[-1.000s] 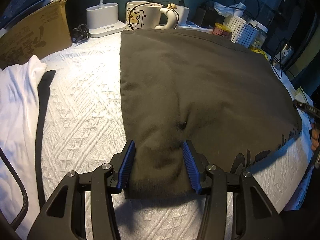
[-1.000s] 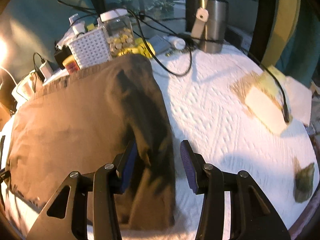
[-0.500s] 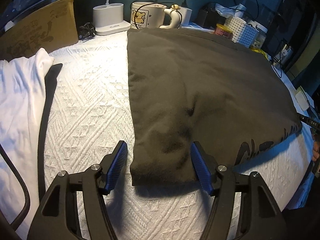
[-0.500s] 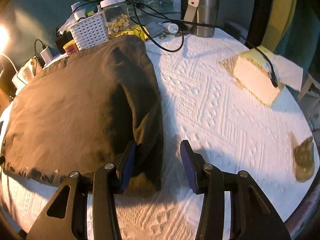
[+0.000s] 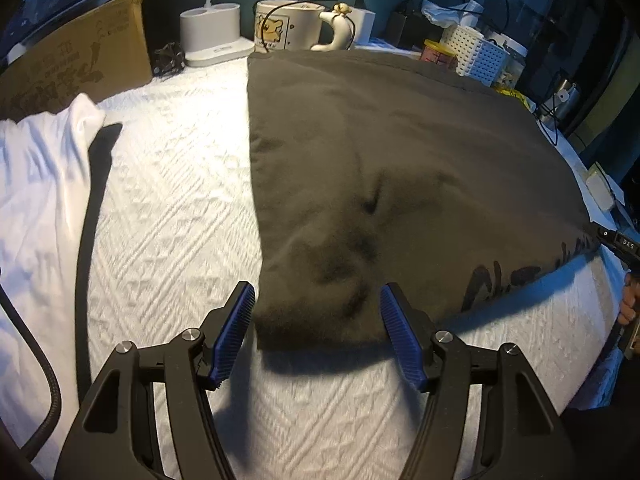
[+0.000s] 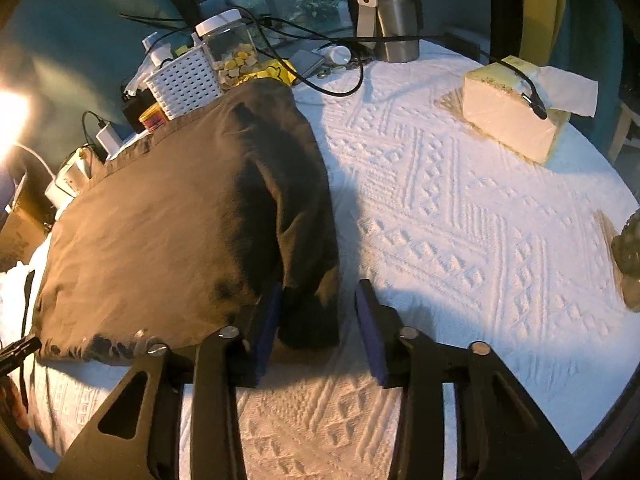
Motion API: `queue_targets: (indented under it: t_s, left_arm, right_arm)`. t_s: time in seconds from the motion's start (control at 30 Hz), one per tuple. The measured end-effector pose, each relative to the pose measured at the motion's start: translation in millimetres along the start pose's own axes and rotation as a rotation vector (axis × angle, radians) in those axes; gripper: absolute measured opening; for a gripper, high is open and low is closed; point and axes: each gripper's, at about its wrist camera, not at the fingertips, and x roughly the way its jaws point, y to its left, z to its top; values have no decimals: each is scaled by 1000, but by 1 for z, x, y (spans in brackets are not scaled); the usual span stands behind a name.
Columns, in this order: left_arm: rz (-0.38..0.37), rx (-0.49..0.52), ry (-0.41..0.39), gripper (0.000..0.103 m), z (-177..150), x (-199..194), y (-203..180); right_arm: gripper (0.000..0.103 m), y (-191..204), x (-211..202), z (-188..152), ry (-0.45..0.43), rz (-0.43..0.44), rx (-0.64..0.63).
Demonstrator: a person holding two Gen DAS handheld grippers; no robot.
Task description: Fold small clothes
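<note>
Lying flat, dark garment (image 5: pixel 400 152) between spread left hand-held gripper (image 5: pixel 318 334) fingers.

The garment (image 5: pixel 400 168) lies on the tablecloth (image 5: pixel 168 216) (mug (image 5: pixel 288 26) behind, white cloth (image 5: pixel 36 184) left).

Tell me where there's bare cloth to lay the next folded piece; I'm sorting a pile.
One free patch lies between the dark garment and the white garment. Another, wider, runs from the dark garment's other edge to the tissue box and the small figurine. The far edge is crowded: mug, white basket, jar, steel tumbler, cables.
</note>
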Motion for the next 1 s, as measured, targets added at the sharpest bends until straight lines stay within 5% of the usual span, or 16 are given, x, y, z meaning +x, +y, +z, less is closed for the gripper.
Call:
queue_targets:
  t_s: [0.27, 0.4, 1.0]
  left_arm:
    - [26, 29, -14, 62, -13, -3, -3]
    - [12, 45, 5, 12, -8, -2, -6]
    - [-20, 64, -72, 7, -32, -59, -2]
  right_arm:
    - [12, 11, 0, -12, -40, 5, -40]
    - [9, 9, 0, -11, -37, 13, -42]
    - [6, -10, -77, -36, -95, -83, -104]
